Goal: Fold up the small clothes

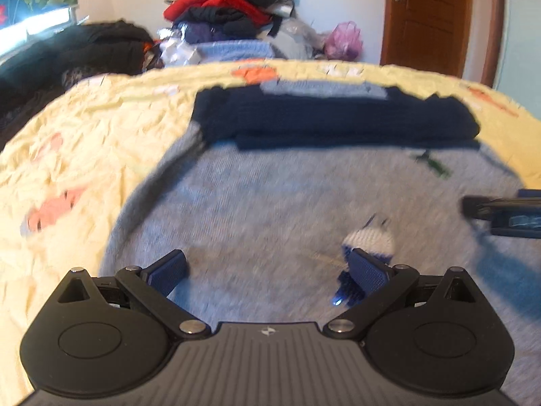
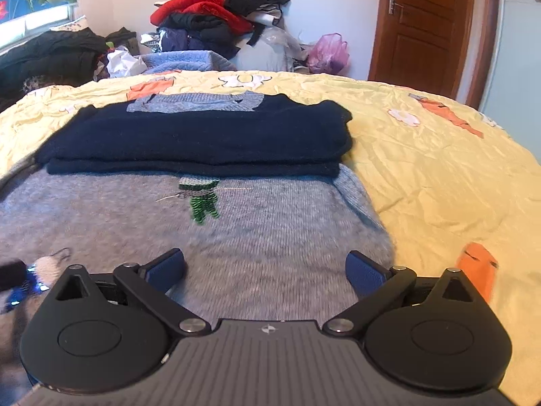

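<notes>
Left gripper (image 1: 268, 272) and right gripper (image 2: 265, 270) spread wide, empty, over grey sweater (image 2: 270, 237) on yellow bedspread (image 2: 439, 169). Blurred near edge; folded navy garment (image 2: 203, 135) covering far end.

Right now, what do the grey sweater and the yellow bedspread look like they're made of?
Grey sweater: knitted yarn, probably wool or acrylic; fuzzy matte surface with visible knit rows. Yellow bedspread: thin woven cloth, perhaps cotton; smooth, finely creased, printed with orange and white shapes.

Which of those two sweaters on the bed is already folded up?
The navy sweater, doubled into a neat thick stack at the far end. The grey sweater with the small green figure lies spread flat under both open grippers, left gripper and right gripper.
</notes>
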